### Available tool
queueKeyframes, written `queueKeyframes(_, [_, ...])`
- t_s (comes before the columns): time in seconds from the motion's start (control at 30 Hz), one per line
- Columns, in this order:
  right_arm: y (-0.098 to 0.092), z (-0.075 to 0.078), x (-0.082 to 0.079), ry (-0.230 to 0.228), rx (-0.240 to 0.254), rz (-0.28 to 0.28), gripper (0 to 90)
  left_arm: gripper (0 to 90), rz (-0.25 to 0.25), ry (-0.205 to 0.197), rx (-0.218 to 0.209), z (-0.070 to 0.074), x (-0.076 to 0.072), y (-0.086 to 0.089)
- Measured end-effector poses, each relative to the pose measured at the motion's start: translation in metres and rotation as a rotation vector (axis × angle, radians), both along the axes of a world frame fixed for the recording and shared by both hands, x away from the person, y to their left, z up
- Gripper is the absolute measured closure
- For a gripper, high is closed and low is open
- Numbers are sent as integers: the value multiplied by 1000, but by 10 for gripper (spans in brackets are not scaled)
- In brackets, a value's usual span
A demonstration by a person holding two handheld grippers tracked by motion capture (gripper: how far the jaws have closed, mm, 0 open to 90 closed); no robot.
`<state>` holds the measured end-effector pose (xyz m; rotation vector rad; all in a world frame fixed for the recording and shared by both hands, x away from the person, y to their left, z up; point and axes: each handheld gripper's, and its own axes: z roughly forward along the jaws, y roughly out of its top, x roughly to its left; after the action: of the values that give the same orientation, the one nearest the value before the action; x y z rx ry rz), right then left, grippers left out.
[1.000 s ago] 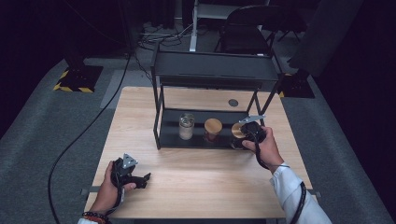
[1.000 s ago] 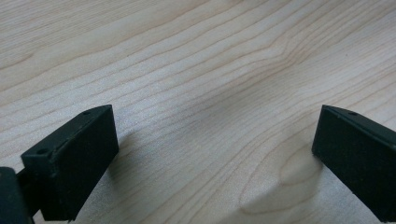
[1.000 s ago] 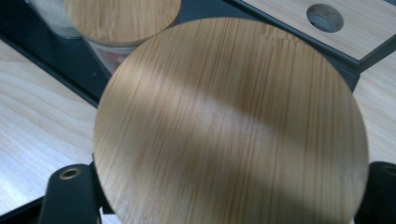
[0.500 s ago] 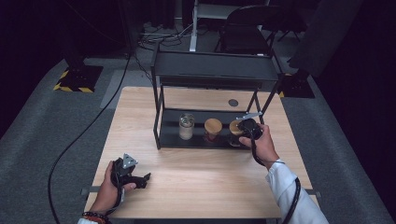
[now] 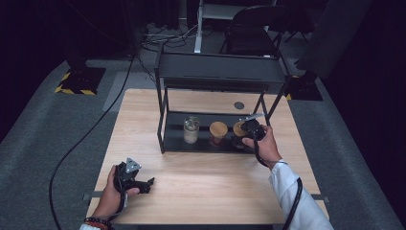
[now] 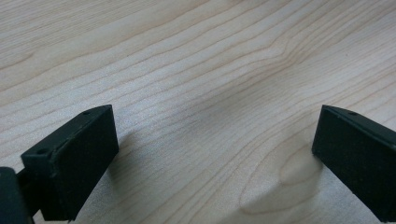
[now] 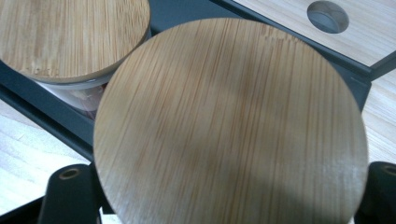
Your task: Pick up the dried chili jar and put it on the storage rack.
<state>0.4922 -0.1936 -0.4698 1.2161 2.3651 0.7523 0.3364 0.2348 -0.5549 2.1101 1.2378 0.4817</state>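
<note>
Nearest, at the near left corner of the light wooden table (image 5: pixel 215 187): the left gripper (image 5: pixel 143 183), held low over the boards. In the left gripper view (image 6: pixel 210 158), jaws spread wide, with bare wood grain and nothing else between them.

Farther in and to the right, at the front edge of the lower shelf of the black metal two-level rack (image 5: pixel 220 72): the right gripper (image 5: pixel 246 128), reaching in from the near side. Just at its tip, the glass jar with round bamboo lid (image 5: pixel 238 128), rightmost of three on that shelf. Jaws closed as tight as the jar allows, one on each side of it just below the lid; pads themselves hidden under the lid rim, so contact judged, not seen.

The relation that matters: jar upright, long axis vertical, the upper shelf right above, the second bamboo-lidded jar (image 5: pixel 218 132) just beside on the left. Therefore probably no room to lift; way out toward the near edge. Right hand on it, left hand well apart.

From above, lid mostly covered by the gripper. From the right gripper view (image 7: pixel 224 196), whole lid (image 7: pixel 231 121) close up, neighbour lid (image 7: pixel 70 37) near but apart, and beyond the rack a small round hole in the tabletop (image 7: pixel 328 16).

Left on the shelf, a clear glass jar with metal cap (image 5: pixel 191 130).
</note>
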Motion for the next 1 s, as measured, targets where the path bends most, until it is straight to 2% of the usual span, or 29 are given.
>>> queueKeyframes(0.5, [-1, -12, 11, 6, 3, -35, 247, 1, 0, 0, 0, 0, 0, 0])
queueKeyframes(1.0, [3, -19, 13, 18, 12, -26, 247, 2, -2, 0, 3, 0, 0, 0])
